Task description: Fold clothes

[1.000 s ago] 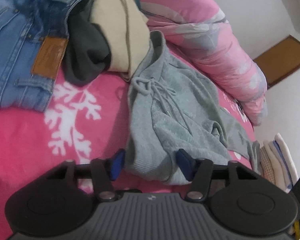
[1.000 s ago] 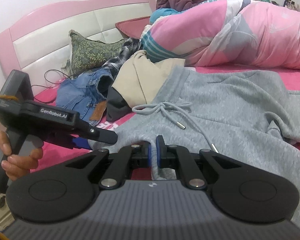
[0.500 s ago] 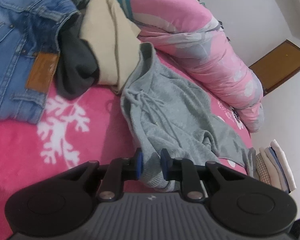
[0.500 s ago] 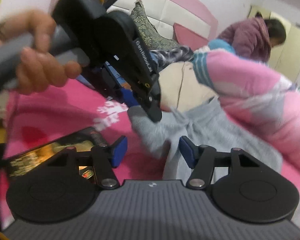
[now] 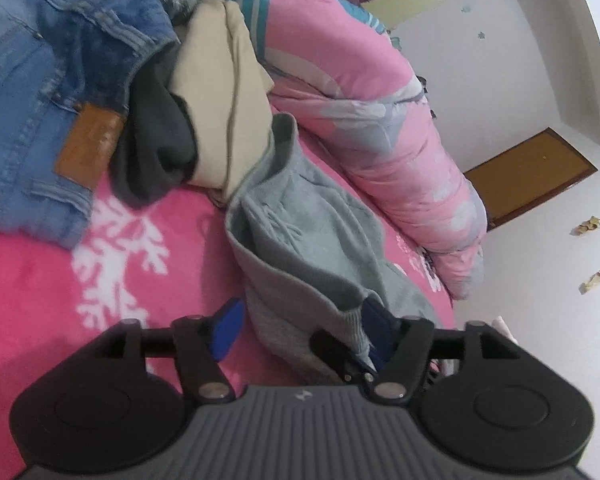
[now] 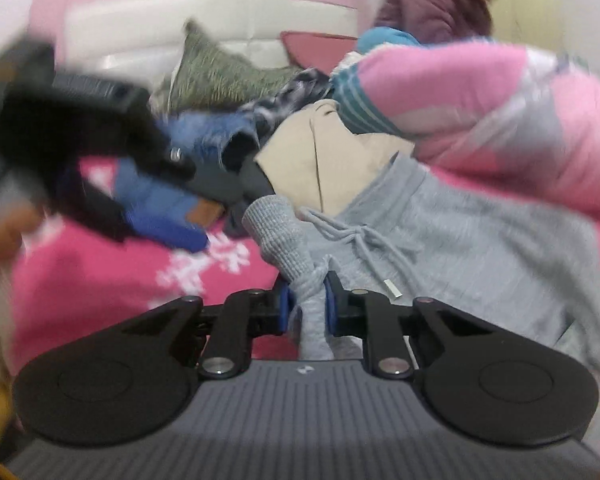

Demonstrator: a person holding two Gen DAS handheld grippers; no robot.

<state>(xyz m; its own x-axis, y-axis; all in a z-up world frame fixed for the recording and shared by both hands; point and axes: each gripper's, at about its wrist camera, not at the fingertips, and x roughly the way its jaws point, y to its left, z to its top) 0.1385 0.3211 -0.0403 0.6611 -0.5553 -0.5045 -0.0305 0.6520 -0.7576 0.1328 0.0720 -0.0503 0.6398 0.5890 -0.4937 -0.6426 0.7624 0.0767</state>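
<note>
My right gripper (image 6: 305, 300), nearest the lens, is pinched tight on the ribbed cuff of the grey sweatpants (image 6: 460, 248); the fabric bunches between the pads. My left gripper (image 5: 304, 328) stands wide apart, w/ a fold of the same pants lying between its fingers, nothing clamped; the black tips of the other tool show just inside its right finger. The pants lie rumpled on the pink blanket (image 5: 40, 280), waistband and drawstring (image 6: 360, 240) toward the far end. Past the waistband, touching it: a beige garment (image 5: 224, 92), then jeans (image 5: 28, 92); beside the pants, a rolled pink quilt (image 5: 360, 92). Judgement: to fold well, I'd keep the cuff taut, re-grip w/ the left on one layer only, and align edges before laying flat. Right view is motion-blurred.
</note>
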